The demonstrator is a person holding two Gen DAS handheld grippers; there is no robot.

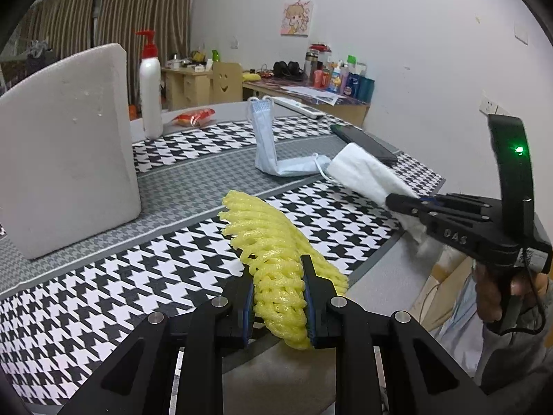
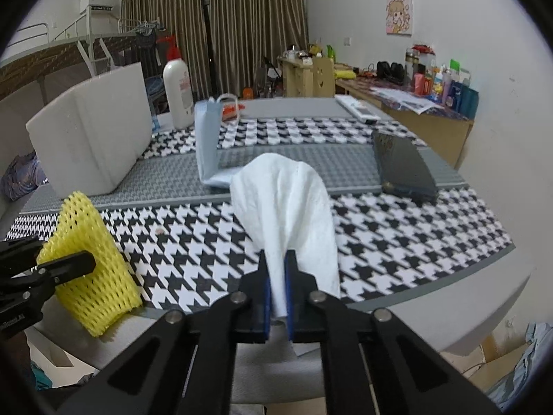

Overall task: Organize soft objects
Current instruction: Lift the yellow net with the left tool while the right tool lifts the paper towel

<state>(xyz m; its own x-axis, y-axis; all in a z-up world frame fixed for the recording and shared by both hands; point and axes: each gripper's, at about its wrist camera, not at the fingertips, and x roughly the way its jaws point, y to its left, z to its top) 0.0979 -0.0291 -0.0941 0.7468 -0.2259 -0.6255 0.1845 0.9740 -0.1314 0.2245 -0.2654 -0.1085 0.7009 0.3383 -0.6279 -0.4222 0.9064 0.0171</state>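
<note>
- Yellow foam fruit net (image 1: 276, 263): held at the near edge of the table (image 1: 103, 228), its long axis running away from the holder toward the table's middle; the far end flares open above the houndstooth cloth (image 1: 86, 294).
- Left gripper (image 1: 278, 297): jaws narrow, pads pressed on the net's near end from both sides; it points down and forward along the net.
- White cloth (image 2: 287, 200): a soft folded piece, draped forward from its grip over the near right part of the table, long axis also pointing away from the holder.
- Right gripper (image 2: 278, 290): jaws drawn tight on the cloth's near end; a hand (image 1: 497, 287) grips its handle off the table's right edge.
- Blue face masks (image 1: 273, 145): a bent stack standing beyond the cloth, near the table's middle, closer to the right gripper than to the left.
- White foam block (image 1: 65, 152): upright toward the left edge, beyond the net; probably the nearer landmark for the left hand's load.
- Dark phone-like slab (image 2: 404, 169) toward the right edge; lotion pump bottle (image 1: 150, 90) and red snack packet (image 1: 193, 117) at the far edge.
- Judgement: both soft items are gripped; the coming move turns on carrying each forward along its own axis.
</note>
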